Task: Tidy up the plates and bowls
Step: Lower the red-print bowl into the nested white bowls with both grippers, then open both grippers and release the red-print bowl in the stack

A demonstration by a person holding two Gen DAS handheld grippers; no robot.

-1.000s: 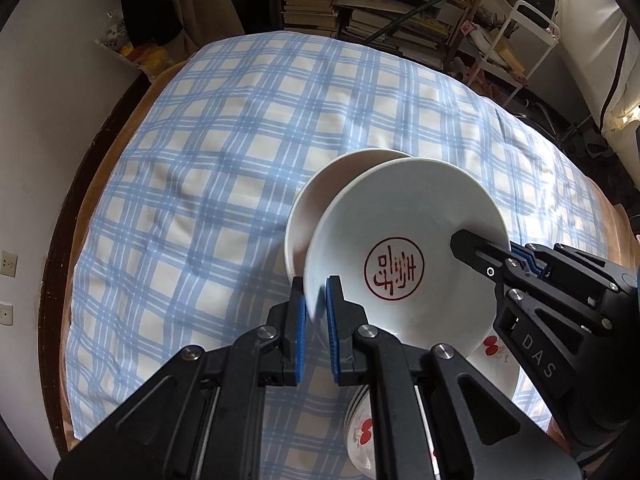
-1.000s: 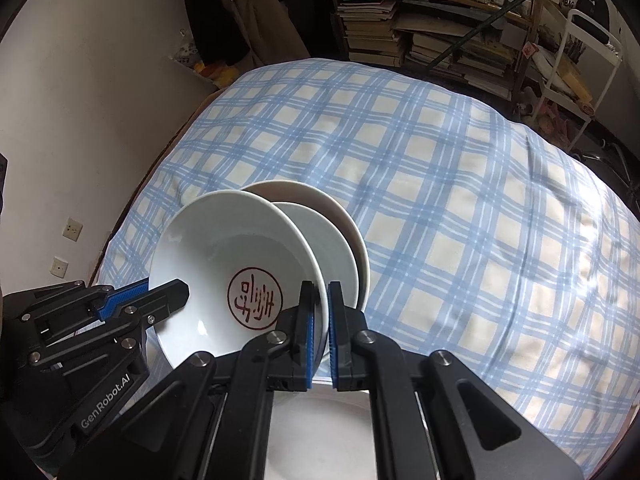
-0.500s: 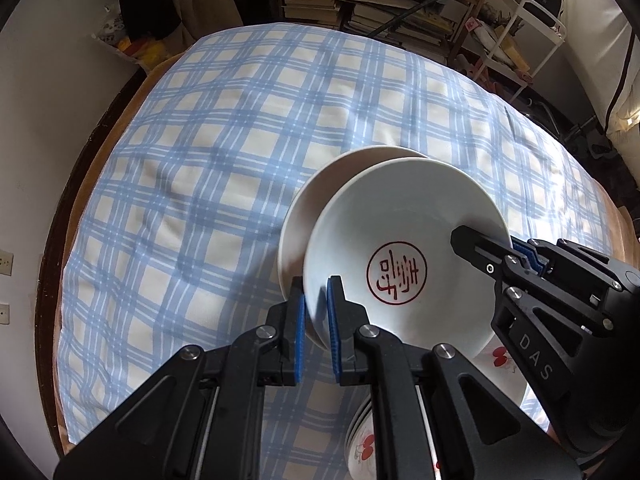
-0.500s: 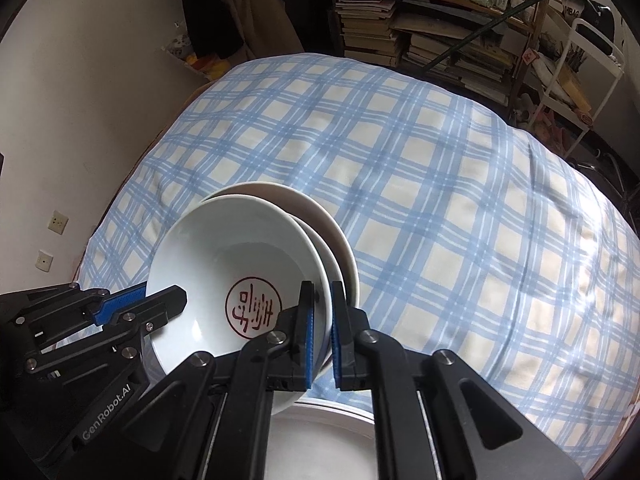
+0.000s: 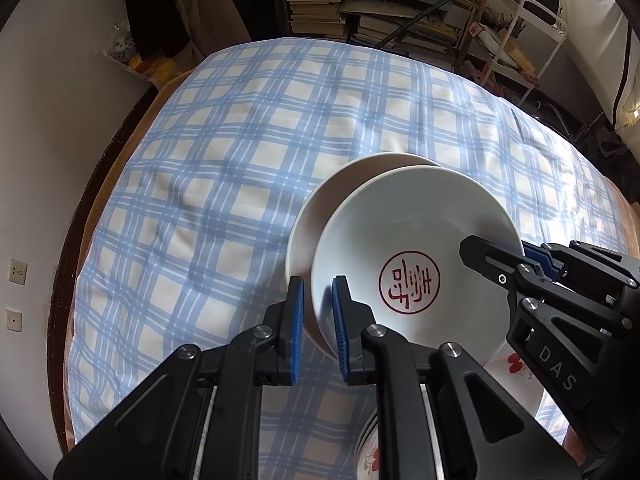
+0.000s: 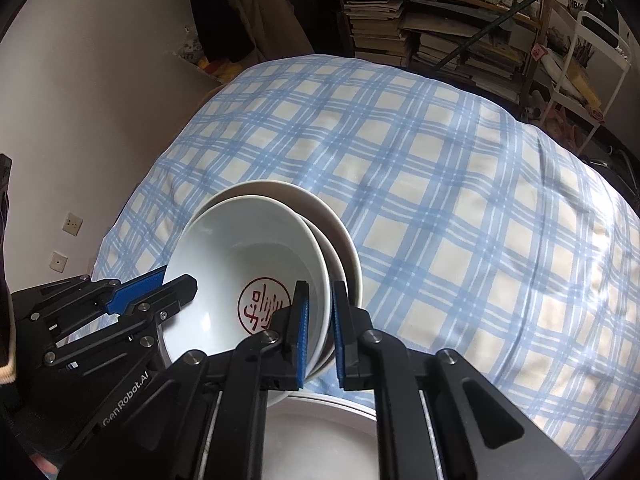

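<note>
Hanging above the blue-and-cream checked cloth [image 5: 248, 168] is a glossy white ceramic bowl with a round red seal mark printed in its bottom [image 5: 412, 252], pinched from 2 sides at once. Its inside is smooth and bare apart from the red characters inside the ring, and it sits nested with other white bowls: from the right wrist view, 2 further pale rims [image 6: 340, 248] peek out behind and beneath it, offset toward the far side.

The left gripper [image 5: 318, 326], black with blue ribbed pads, has its jaws drawn close over the near-left rim of the marked bowl, 1 pad inside the wall and 1 outside. The right gripper [image 6: 318, 334] grips the opposite edge of the same bowl [image 6: 248, 272] in like manner, its jaws closed on the rim with the wall sandwiched between the blue pads. Each gripper shows in the other's camera, reaching in from the side to the bowl's edge.

Below the held stack, at the near edge of the cloth, a white dish with red flower prints [image 5: 516, 364] lies partly hidden by the right gripper, and a plain white plate [image 6: 320, 432] sits directly under the right gripper's fingers. Shelves of stacked books [image 5: 384, 20] stand beyond the cloth.
</note>
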